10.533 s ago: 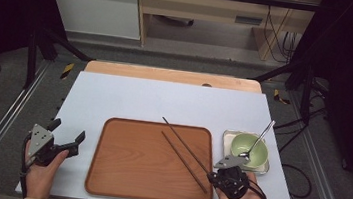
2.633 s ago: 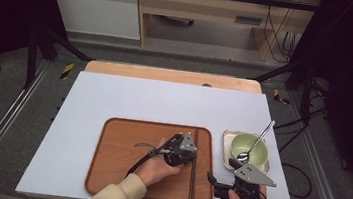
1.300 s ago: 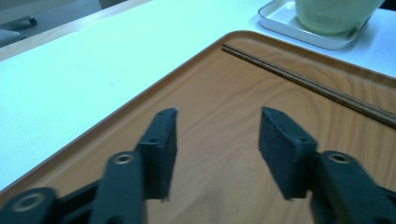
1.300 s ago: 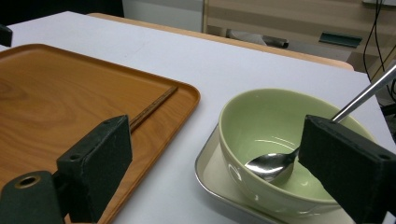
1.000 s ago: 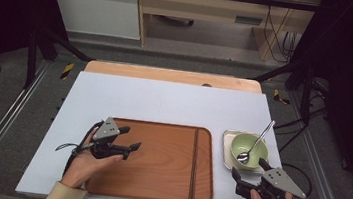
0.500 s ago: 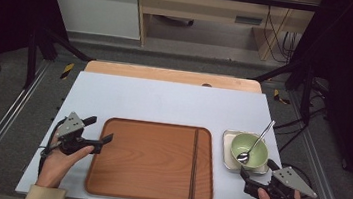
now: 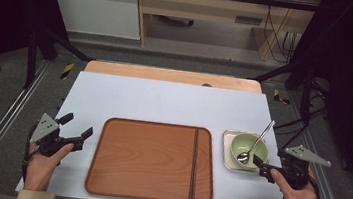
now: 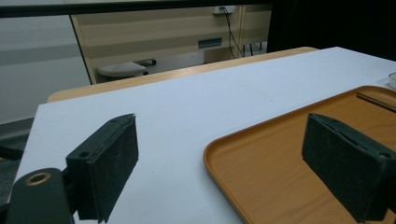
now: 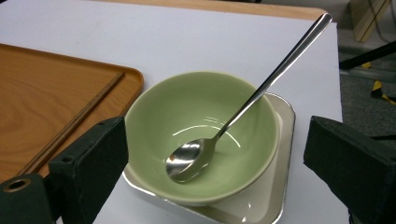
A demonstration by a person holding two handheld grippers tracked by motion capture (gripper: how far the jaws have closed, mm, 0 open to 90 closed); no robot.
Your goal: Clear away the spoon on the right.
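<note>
The right gripper (image 7: 264,169) is the nearer hand for the green bowl (image 7: 249,149): in the high view it sits just right of and slightly nearer the person than the bowl, its fingers (image 9: 91,163) pointing toward it. In the right gripper view the bowl lies straight ahead between the 2 fingers, which stand wide apart with nothing pressed between them. The bowl rests in a small square dish (image 7: 226,158) on the white desk (image 7: 164,100), just right of the wooden tray (image 7: 147,161). A metal spoon (image 9: 252,100) lies in the bowl, scoop at the bottom, its long handle leaning over the far rim and away to the right, so the handle runs up and away from the fingers rather than across them.

2 chopsticks (image 7: 194,164) lie side by side along the tray's right part.

The left gripper (image 7: 76,131) is well apart at the tray's left edge, its fingers (image 8: 105,170) spread wide and holding nothing, having just been opening.
</note>
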